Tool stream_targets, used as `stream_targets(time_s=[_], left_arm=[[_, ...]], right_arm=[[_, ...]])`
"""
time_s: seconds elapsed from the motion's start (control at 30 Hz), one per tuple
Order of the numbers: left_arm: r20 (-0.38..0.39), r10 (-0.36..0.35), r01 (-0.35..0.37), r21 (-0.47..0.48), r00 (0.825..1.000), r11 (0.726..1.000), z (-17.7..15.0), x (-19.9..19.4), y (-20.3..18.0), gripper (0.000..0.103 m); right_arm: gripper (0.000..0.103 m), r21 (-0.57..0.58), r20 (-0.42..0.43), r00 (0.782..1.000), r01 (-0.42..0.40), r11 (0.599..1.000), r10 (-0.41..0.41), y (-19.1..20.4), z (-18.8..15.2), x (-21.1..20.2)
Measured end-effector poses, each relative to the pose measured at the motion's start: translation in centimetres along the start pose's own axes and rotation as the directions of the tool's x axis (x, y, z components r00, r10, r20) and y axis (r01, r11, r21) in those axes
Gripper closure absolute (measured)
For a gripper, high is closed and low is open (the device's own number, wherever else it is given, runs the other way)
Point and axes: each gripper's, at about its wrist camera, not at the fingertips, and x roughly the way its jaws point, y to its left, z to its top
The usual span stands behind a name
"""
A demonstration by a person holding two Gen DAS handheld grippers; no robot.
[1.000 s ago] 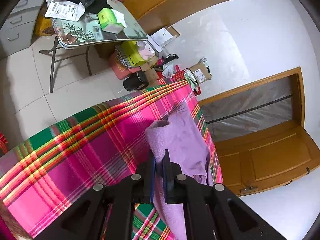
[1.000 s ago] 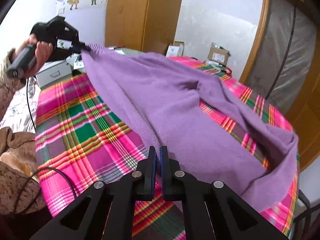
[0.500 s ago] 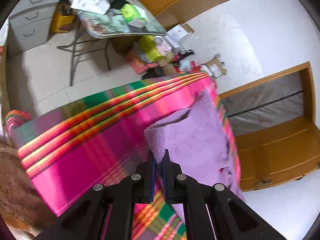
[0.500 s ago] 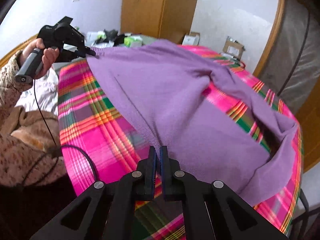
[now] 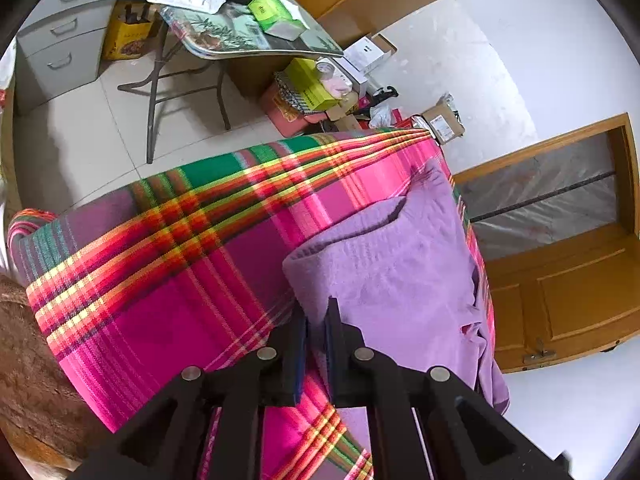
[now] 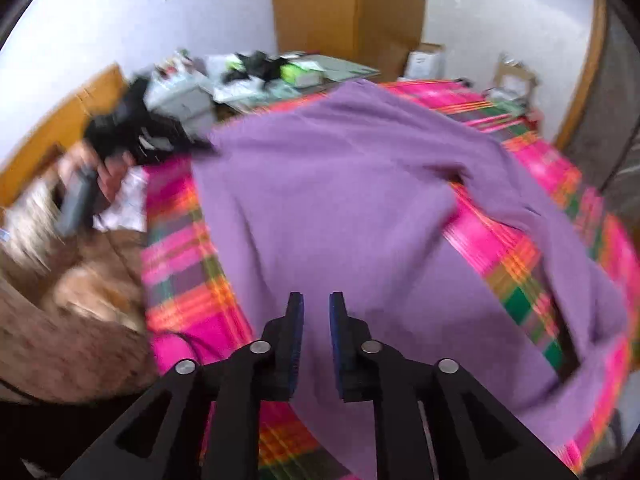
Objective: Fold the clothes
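A purple garment [image 5: 392, 272] lies spread over the pink and green plaid cover [image 5: 160, 280]. My left gripper [image 5: 316, 314] is shut on a folded corner of it, just above the cover. In the blurred right wrist view the garment [image 6: 340, 200] covers most of the plaid cover [image 6: 180, 240], with a sleeve trailing right. My right gripper [image 6: 316, 300] stands slightly open over the garment's near edge, with cloth seen behind the gap. At the far left of that view, a hand [image 6: 112, 172] holds the left gripper [image 6: 132, 136] at the garment's far corner.
A cluttered folding table [image 5: 224, 36], grey drawers [image 5: 60, 52] and stacked boxes [image 5: 320, 88] stand on the tiled floor beyond the cover. A wooden door [image 5: 560, 300] is at the right. A brown fuzzy sleeve [image 6: 60, 340] fills the lower left.
My right gripper's jaws have parted from their tight pinch on the garment's edge. The garment has settled flatter across the cover. The left gripper has dropped lower, still holding its corner.
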Motion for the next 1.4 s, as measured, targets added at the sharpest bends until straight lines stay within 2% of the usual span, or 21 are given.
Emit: stream_targets(time_s=[0.07, 0.2, 0.33, 0.4, 0.5, 0.53, 0.57, 0.6, 0.8, 0.97, 1.1, 1.13, 1.17, 1.33, 1.4], left_arm=[[0.002, -0.005, 0.005, 0.012, 1.000, 1.000, -0.1, -0.1, 0.0, 0.096], [0.001, 0.002, -0.002, 0.057, 1.000, 0.998, -0.2, 0.0, -0.4, 0.096], [-0.020, 0.000, 0.001, 0.080, 1.000, 0.997, 0.1, 0.3, -0.7, 0.092], [-0.034, -0.016, 0.018, 0.075, 0.999, 0.997, 0.4, 0.5, -0.6, 0.090], [-0.064, -0.041, 0.045, 0.051, 0.997, 0.998, 0.9, 0.6, -0.2, 0.087], [-0.073, -0.048, 0.051, 0.045, 0.996, 0.998, 1.1, 0.7, -0.1, 0.085], [-0.074, -0.056, 0.059, 0.040, 0.996, 0.997, 1.3, 0.6, -0.1, 0.084], [-0.073, -0.064, 0.066, 0.035, 0.995, 0.997, 1.5, 0.6, -0.1, 0.083], [-0.098, -0.085, 0.091, 0.059, 0.992, 0.994, 2.0, 1.3, -0.2, 0.079], [-0.119, -0.108, 0.118, 0.076, 0.987, 0.990, 2.4, 1.7, -0.4, 0.079], [-0.134, -0.130, 0.140, 0.069, 0.982, 0.988, 2.9, 1.8, -0.2, 0.079], [-0.134, -0.134, 0.144, 0.070, 0.982, 0.987, 3.0, 1.9, -0.2, 0.079], [-0.134, -0.137, 0.148, 0.070, 0.981, 0.987, 3.0, 1.9, -0.1, 0.079], [-0.136, -0.144, 0.154, 0.069, 0.980, 0.986, 3.1, 2.0, -0.3, 0.079], [-0.133, -0.142, 0.152, 0.070, 0.981, 0.986, 3.0, 1.9, -0.3, 0.079]], right_arm=[[0.078, -0.013, 0.005, 1.000, -0.018, 1.000, 0.018, -0.4, 2.2, 0.3], [0.077, -0.049, 0.031, 0.999, 0.019, 0.999, -0.018, -1.6, 7.0, 1.9], [0.069, -0.045, 0.045, 0.997, 0.066, 0.997, -0.064, -4.1, 12.3, 5.5], [0.069, -0.054, 0.050, 0.995, 0.088, 0.995, -0.085, -5.1, 15.3, 7.7], [0.068, -0.072, 0.062, 0.996, 0.062, 0.995, -0.058, -6.2, 19.3, 10.4], [0.064, -0.069, 0.064, 0.997, 0.048, 0.996, -0.044, -6.6, 20.7, 11.4], [0.054, -0.060, 0.064, 0.997, 0.036, 0.998, -0.032, -6.9, 22.0, 12.4], [0.051, -0.054, 0.066, 0.998, 0.027, 0.998, -0.023, -7.1, 23.3, 13.3], [0.050, -0.081, -0.013, 1.000, 0.023, 0.996, -0.025, -7.7, 29.1, 19.2], [0.050, -0.111, -0.109, 0.993, 0.036, 0.993, -0.049, -7.3, 31.8, 23.8], [0.050, -0.195, -0.211, 0.967, 0.104, 0.975, -0.145, -6.6, 31.7, 26.3], [0.056, -0.191, -0.232, 0.962, 0.098, 0.977, -0.142, -6.7, 31.4, 26.4], [0.067, -0.177, -0.246, 0.960, 0.090, 0.980, -0.133, -6.9, 31.0, 26.3], [0.085, -0.161, -0.236, 0.963, 0.095, 0.982, -0.131, -8.0, 29.5, 24.4], [0.086, -0.169, -0.204, 0.970, 0.101, 0.980, -0.135, -8.0, 28.8, 23.2]])
